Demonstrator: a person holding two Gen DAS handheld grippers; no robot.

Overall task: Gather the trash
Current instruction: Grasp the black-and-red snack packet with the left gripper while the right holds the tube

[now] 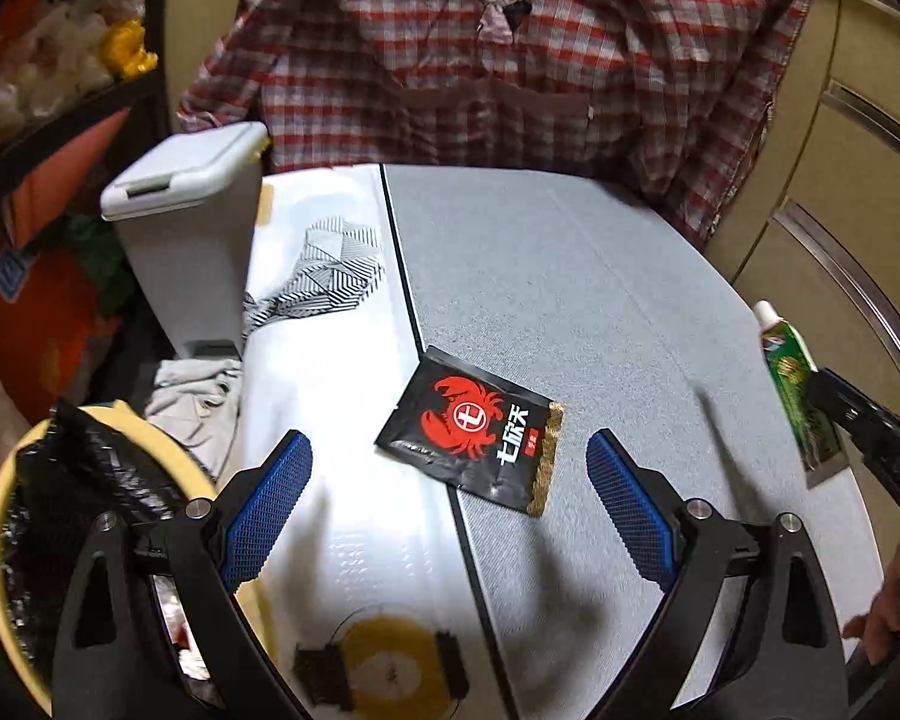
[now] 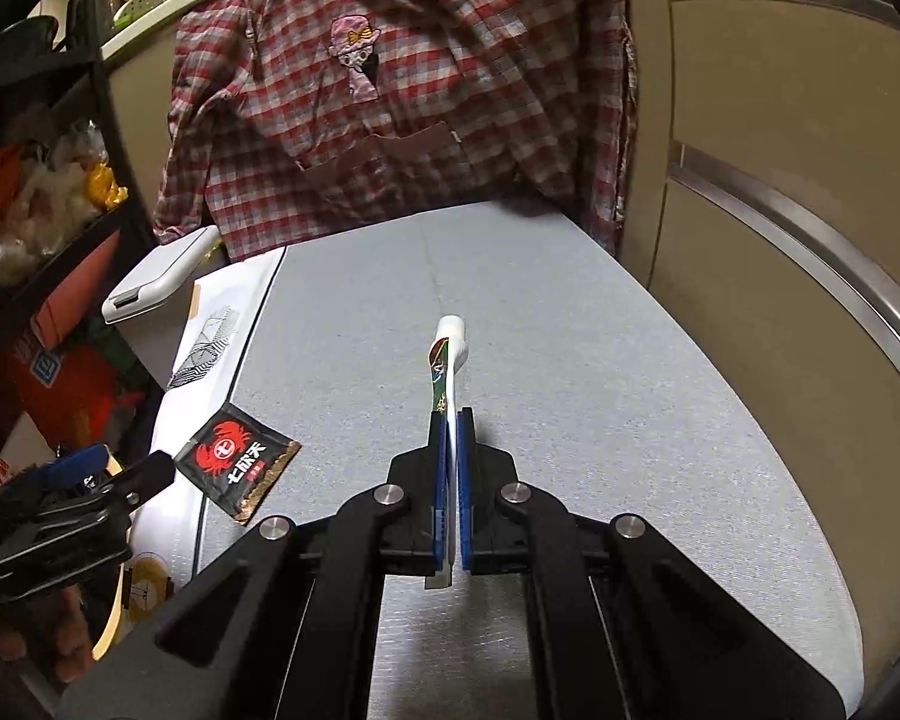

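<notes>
The black wrapper (image 1: 471, 429) looks light, flimsy and flat; pinch one edge. Left gripper (image 1: 450, 468) jaws spread; right gripper (image 2: 450, 450) pinches a tube (image 2: 444, 378).

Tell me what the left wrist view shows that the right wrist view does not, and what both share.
Only the left wrist view shows the yellow bin with its black liner and the open left gripper above the table. Only the right wrist view shows the right gripper shut on the flattened green tube. Both show the black crab sachet on the grey mat, the plaid shirt and the white lidded bin.
</notes>
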